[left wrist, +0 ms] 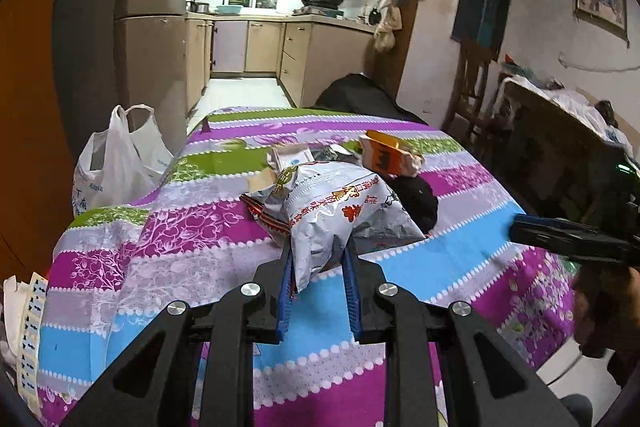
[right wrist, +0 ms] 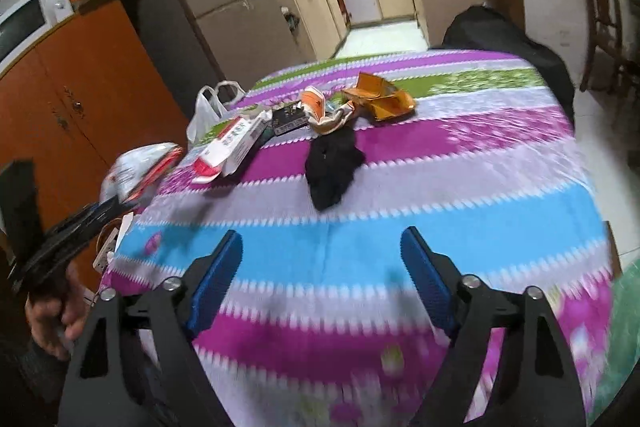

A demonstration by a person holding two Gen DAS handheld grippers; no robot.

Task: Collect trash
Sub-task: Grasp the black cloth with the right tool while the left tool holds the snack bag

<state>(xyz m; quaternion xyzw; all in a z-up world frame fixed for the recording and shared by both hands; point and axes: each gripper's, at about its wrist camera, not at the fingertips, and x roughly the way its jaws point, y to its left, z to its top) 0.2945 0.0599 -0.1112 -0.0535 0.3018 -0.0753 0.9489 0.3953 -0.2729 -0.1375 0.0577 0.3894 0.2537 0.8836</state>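
Observation:
My left gripper [left wrist: 319, 247] is shut on a silver snack bag [left wrist: 332, 211] with red print and holds it above the striped tablecloth [left wrist: 192, 251]. The bag also shows at the table's left edge in the right wrist view [right wrist: 138, 167]. My right gripper [right wrist: 322, 243] is open and empty over the table's near side. Beyond it lie a black crumpled piece [right wrist: 334, 167], a red and white box [right wrist: 232, 143], a dark packet [right wrist: 289, 119], an orange and white wrapper [right wrist: 324, 111] and a flattened orange carton [right wrist: 380, 97].
A white plastic bag [left wrist: 116, 159] stands off the table's left side. An orange cabinet [right wrist: 68, 99] with a microwave [right wrist: 24, 23] is on the left. A black bag [right wrist: 504, 35] sits behind the table. A wooden chair [left wrist: 472, 87] stands at the right.

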